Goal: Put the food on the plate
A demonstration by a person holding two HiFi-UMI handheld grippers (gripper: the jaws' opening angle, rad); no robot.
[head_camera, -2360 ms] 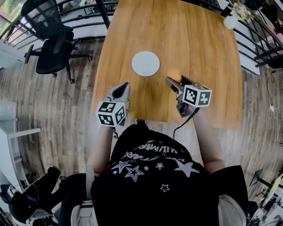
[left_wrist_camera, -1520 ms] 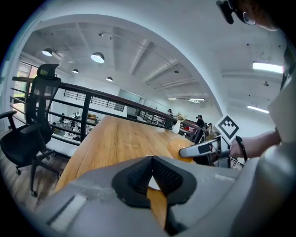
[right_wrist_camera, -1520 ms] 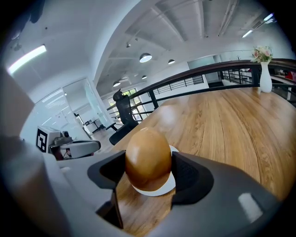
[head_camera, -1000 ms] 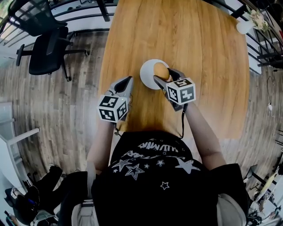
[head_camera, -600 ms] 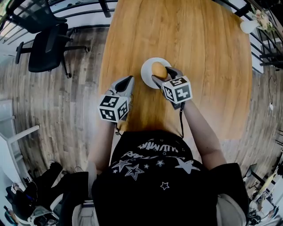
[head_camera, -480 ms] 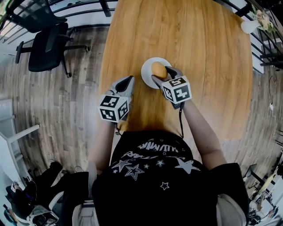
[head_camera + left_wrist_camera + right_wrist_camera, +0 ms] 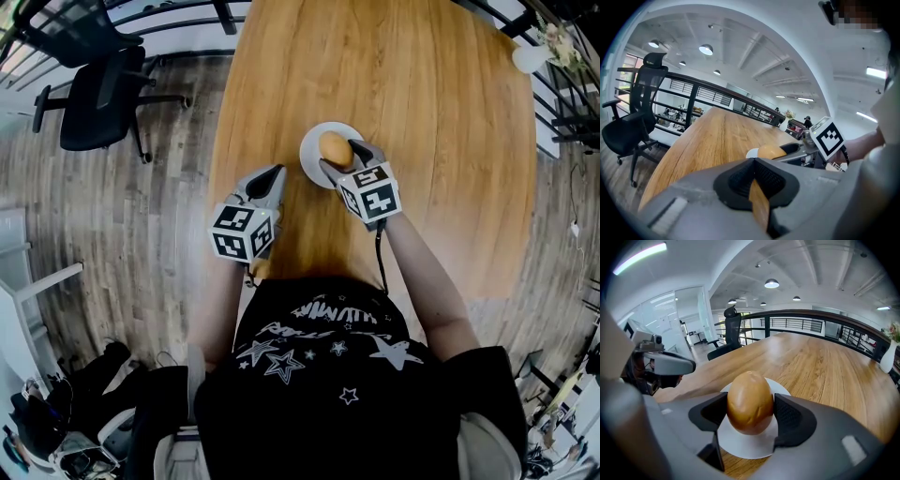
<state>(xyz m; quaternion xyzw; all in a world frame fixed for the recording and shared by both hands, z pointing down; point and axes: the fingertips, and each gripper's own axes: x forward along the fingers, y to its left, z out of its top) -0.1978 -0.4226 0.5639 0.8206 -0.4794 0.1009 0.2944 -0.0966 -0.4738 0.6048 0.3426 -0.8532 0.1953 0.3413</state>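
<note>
A brown egg-shaped food point(image 7: 750, 401) sits between the pads of my right gripper point(image 7: 750, 412), which is shut on it. The food is over the middle of the small white plate point(image 7: 745, 446); I cannot tell whether it touches the plate. From the head view the food point(image 7: 335, 147) covers the plate point(image 7: 310, 156) centre, with the right gripper point(image 7: 340, 156) reaching in from the near side. My left gripper point(image 7: 270, 176) hovers just left of the plate, shut and holding nothing. The left gripper view shows its jaws point(image 7: 754, 166) closed, and beyond them the food point(image 7: 771, 151).
The wooden table point(image 7: 422, 141) stretches far beyond and to the right of the plate. A white vase point(image 7: 528, 56) stands at its far right corner. A black office chair point(image 7: 94, 89) and a railing stand off the table's left side.
The right gripper carried the food from the table right of the plate to over the plate. In the last half second it hardly moved. The left gripper stayed where it was.
</note>
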